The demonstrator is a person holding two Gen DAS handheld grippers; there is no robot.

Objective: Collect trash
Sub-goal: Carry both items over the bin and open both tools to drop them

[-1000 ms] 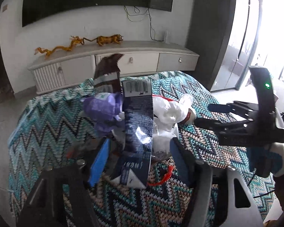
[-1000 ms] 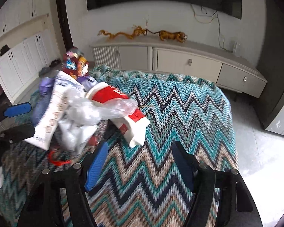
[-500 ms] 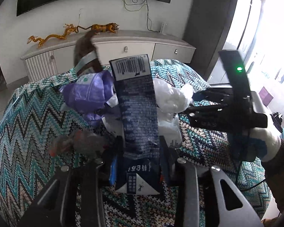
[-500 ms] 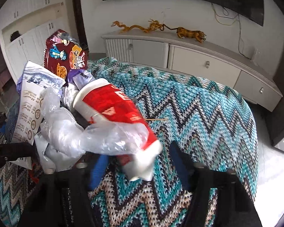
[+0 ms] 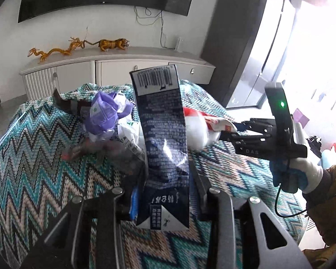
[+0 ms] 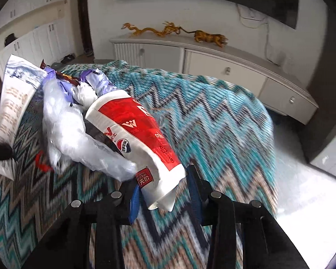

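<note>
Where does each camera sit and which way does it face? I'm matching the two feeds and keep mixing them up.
Left wrist: on the left gripper, looking down its fingers across the zigzag blanket at the dark wrapper it clamps; the gloved right hand shows.
Right wrist: on the right gripper, facing the red paper cup it clamps; only its own fingers show.
Shared: trash pile, blanket, white sideboard.

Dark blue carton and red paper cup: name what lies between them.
In the right wrist view, crumpled clear plastic fills the stretch between the dark blue carton and the red paper cup.
</note>
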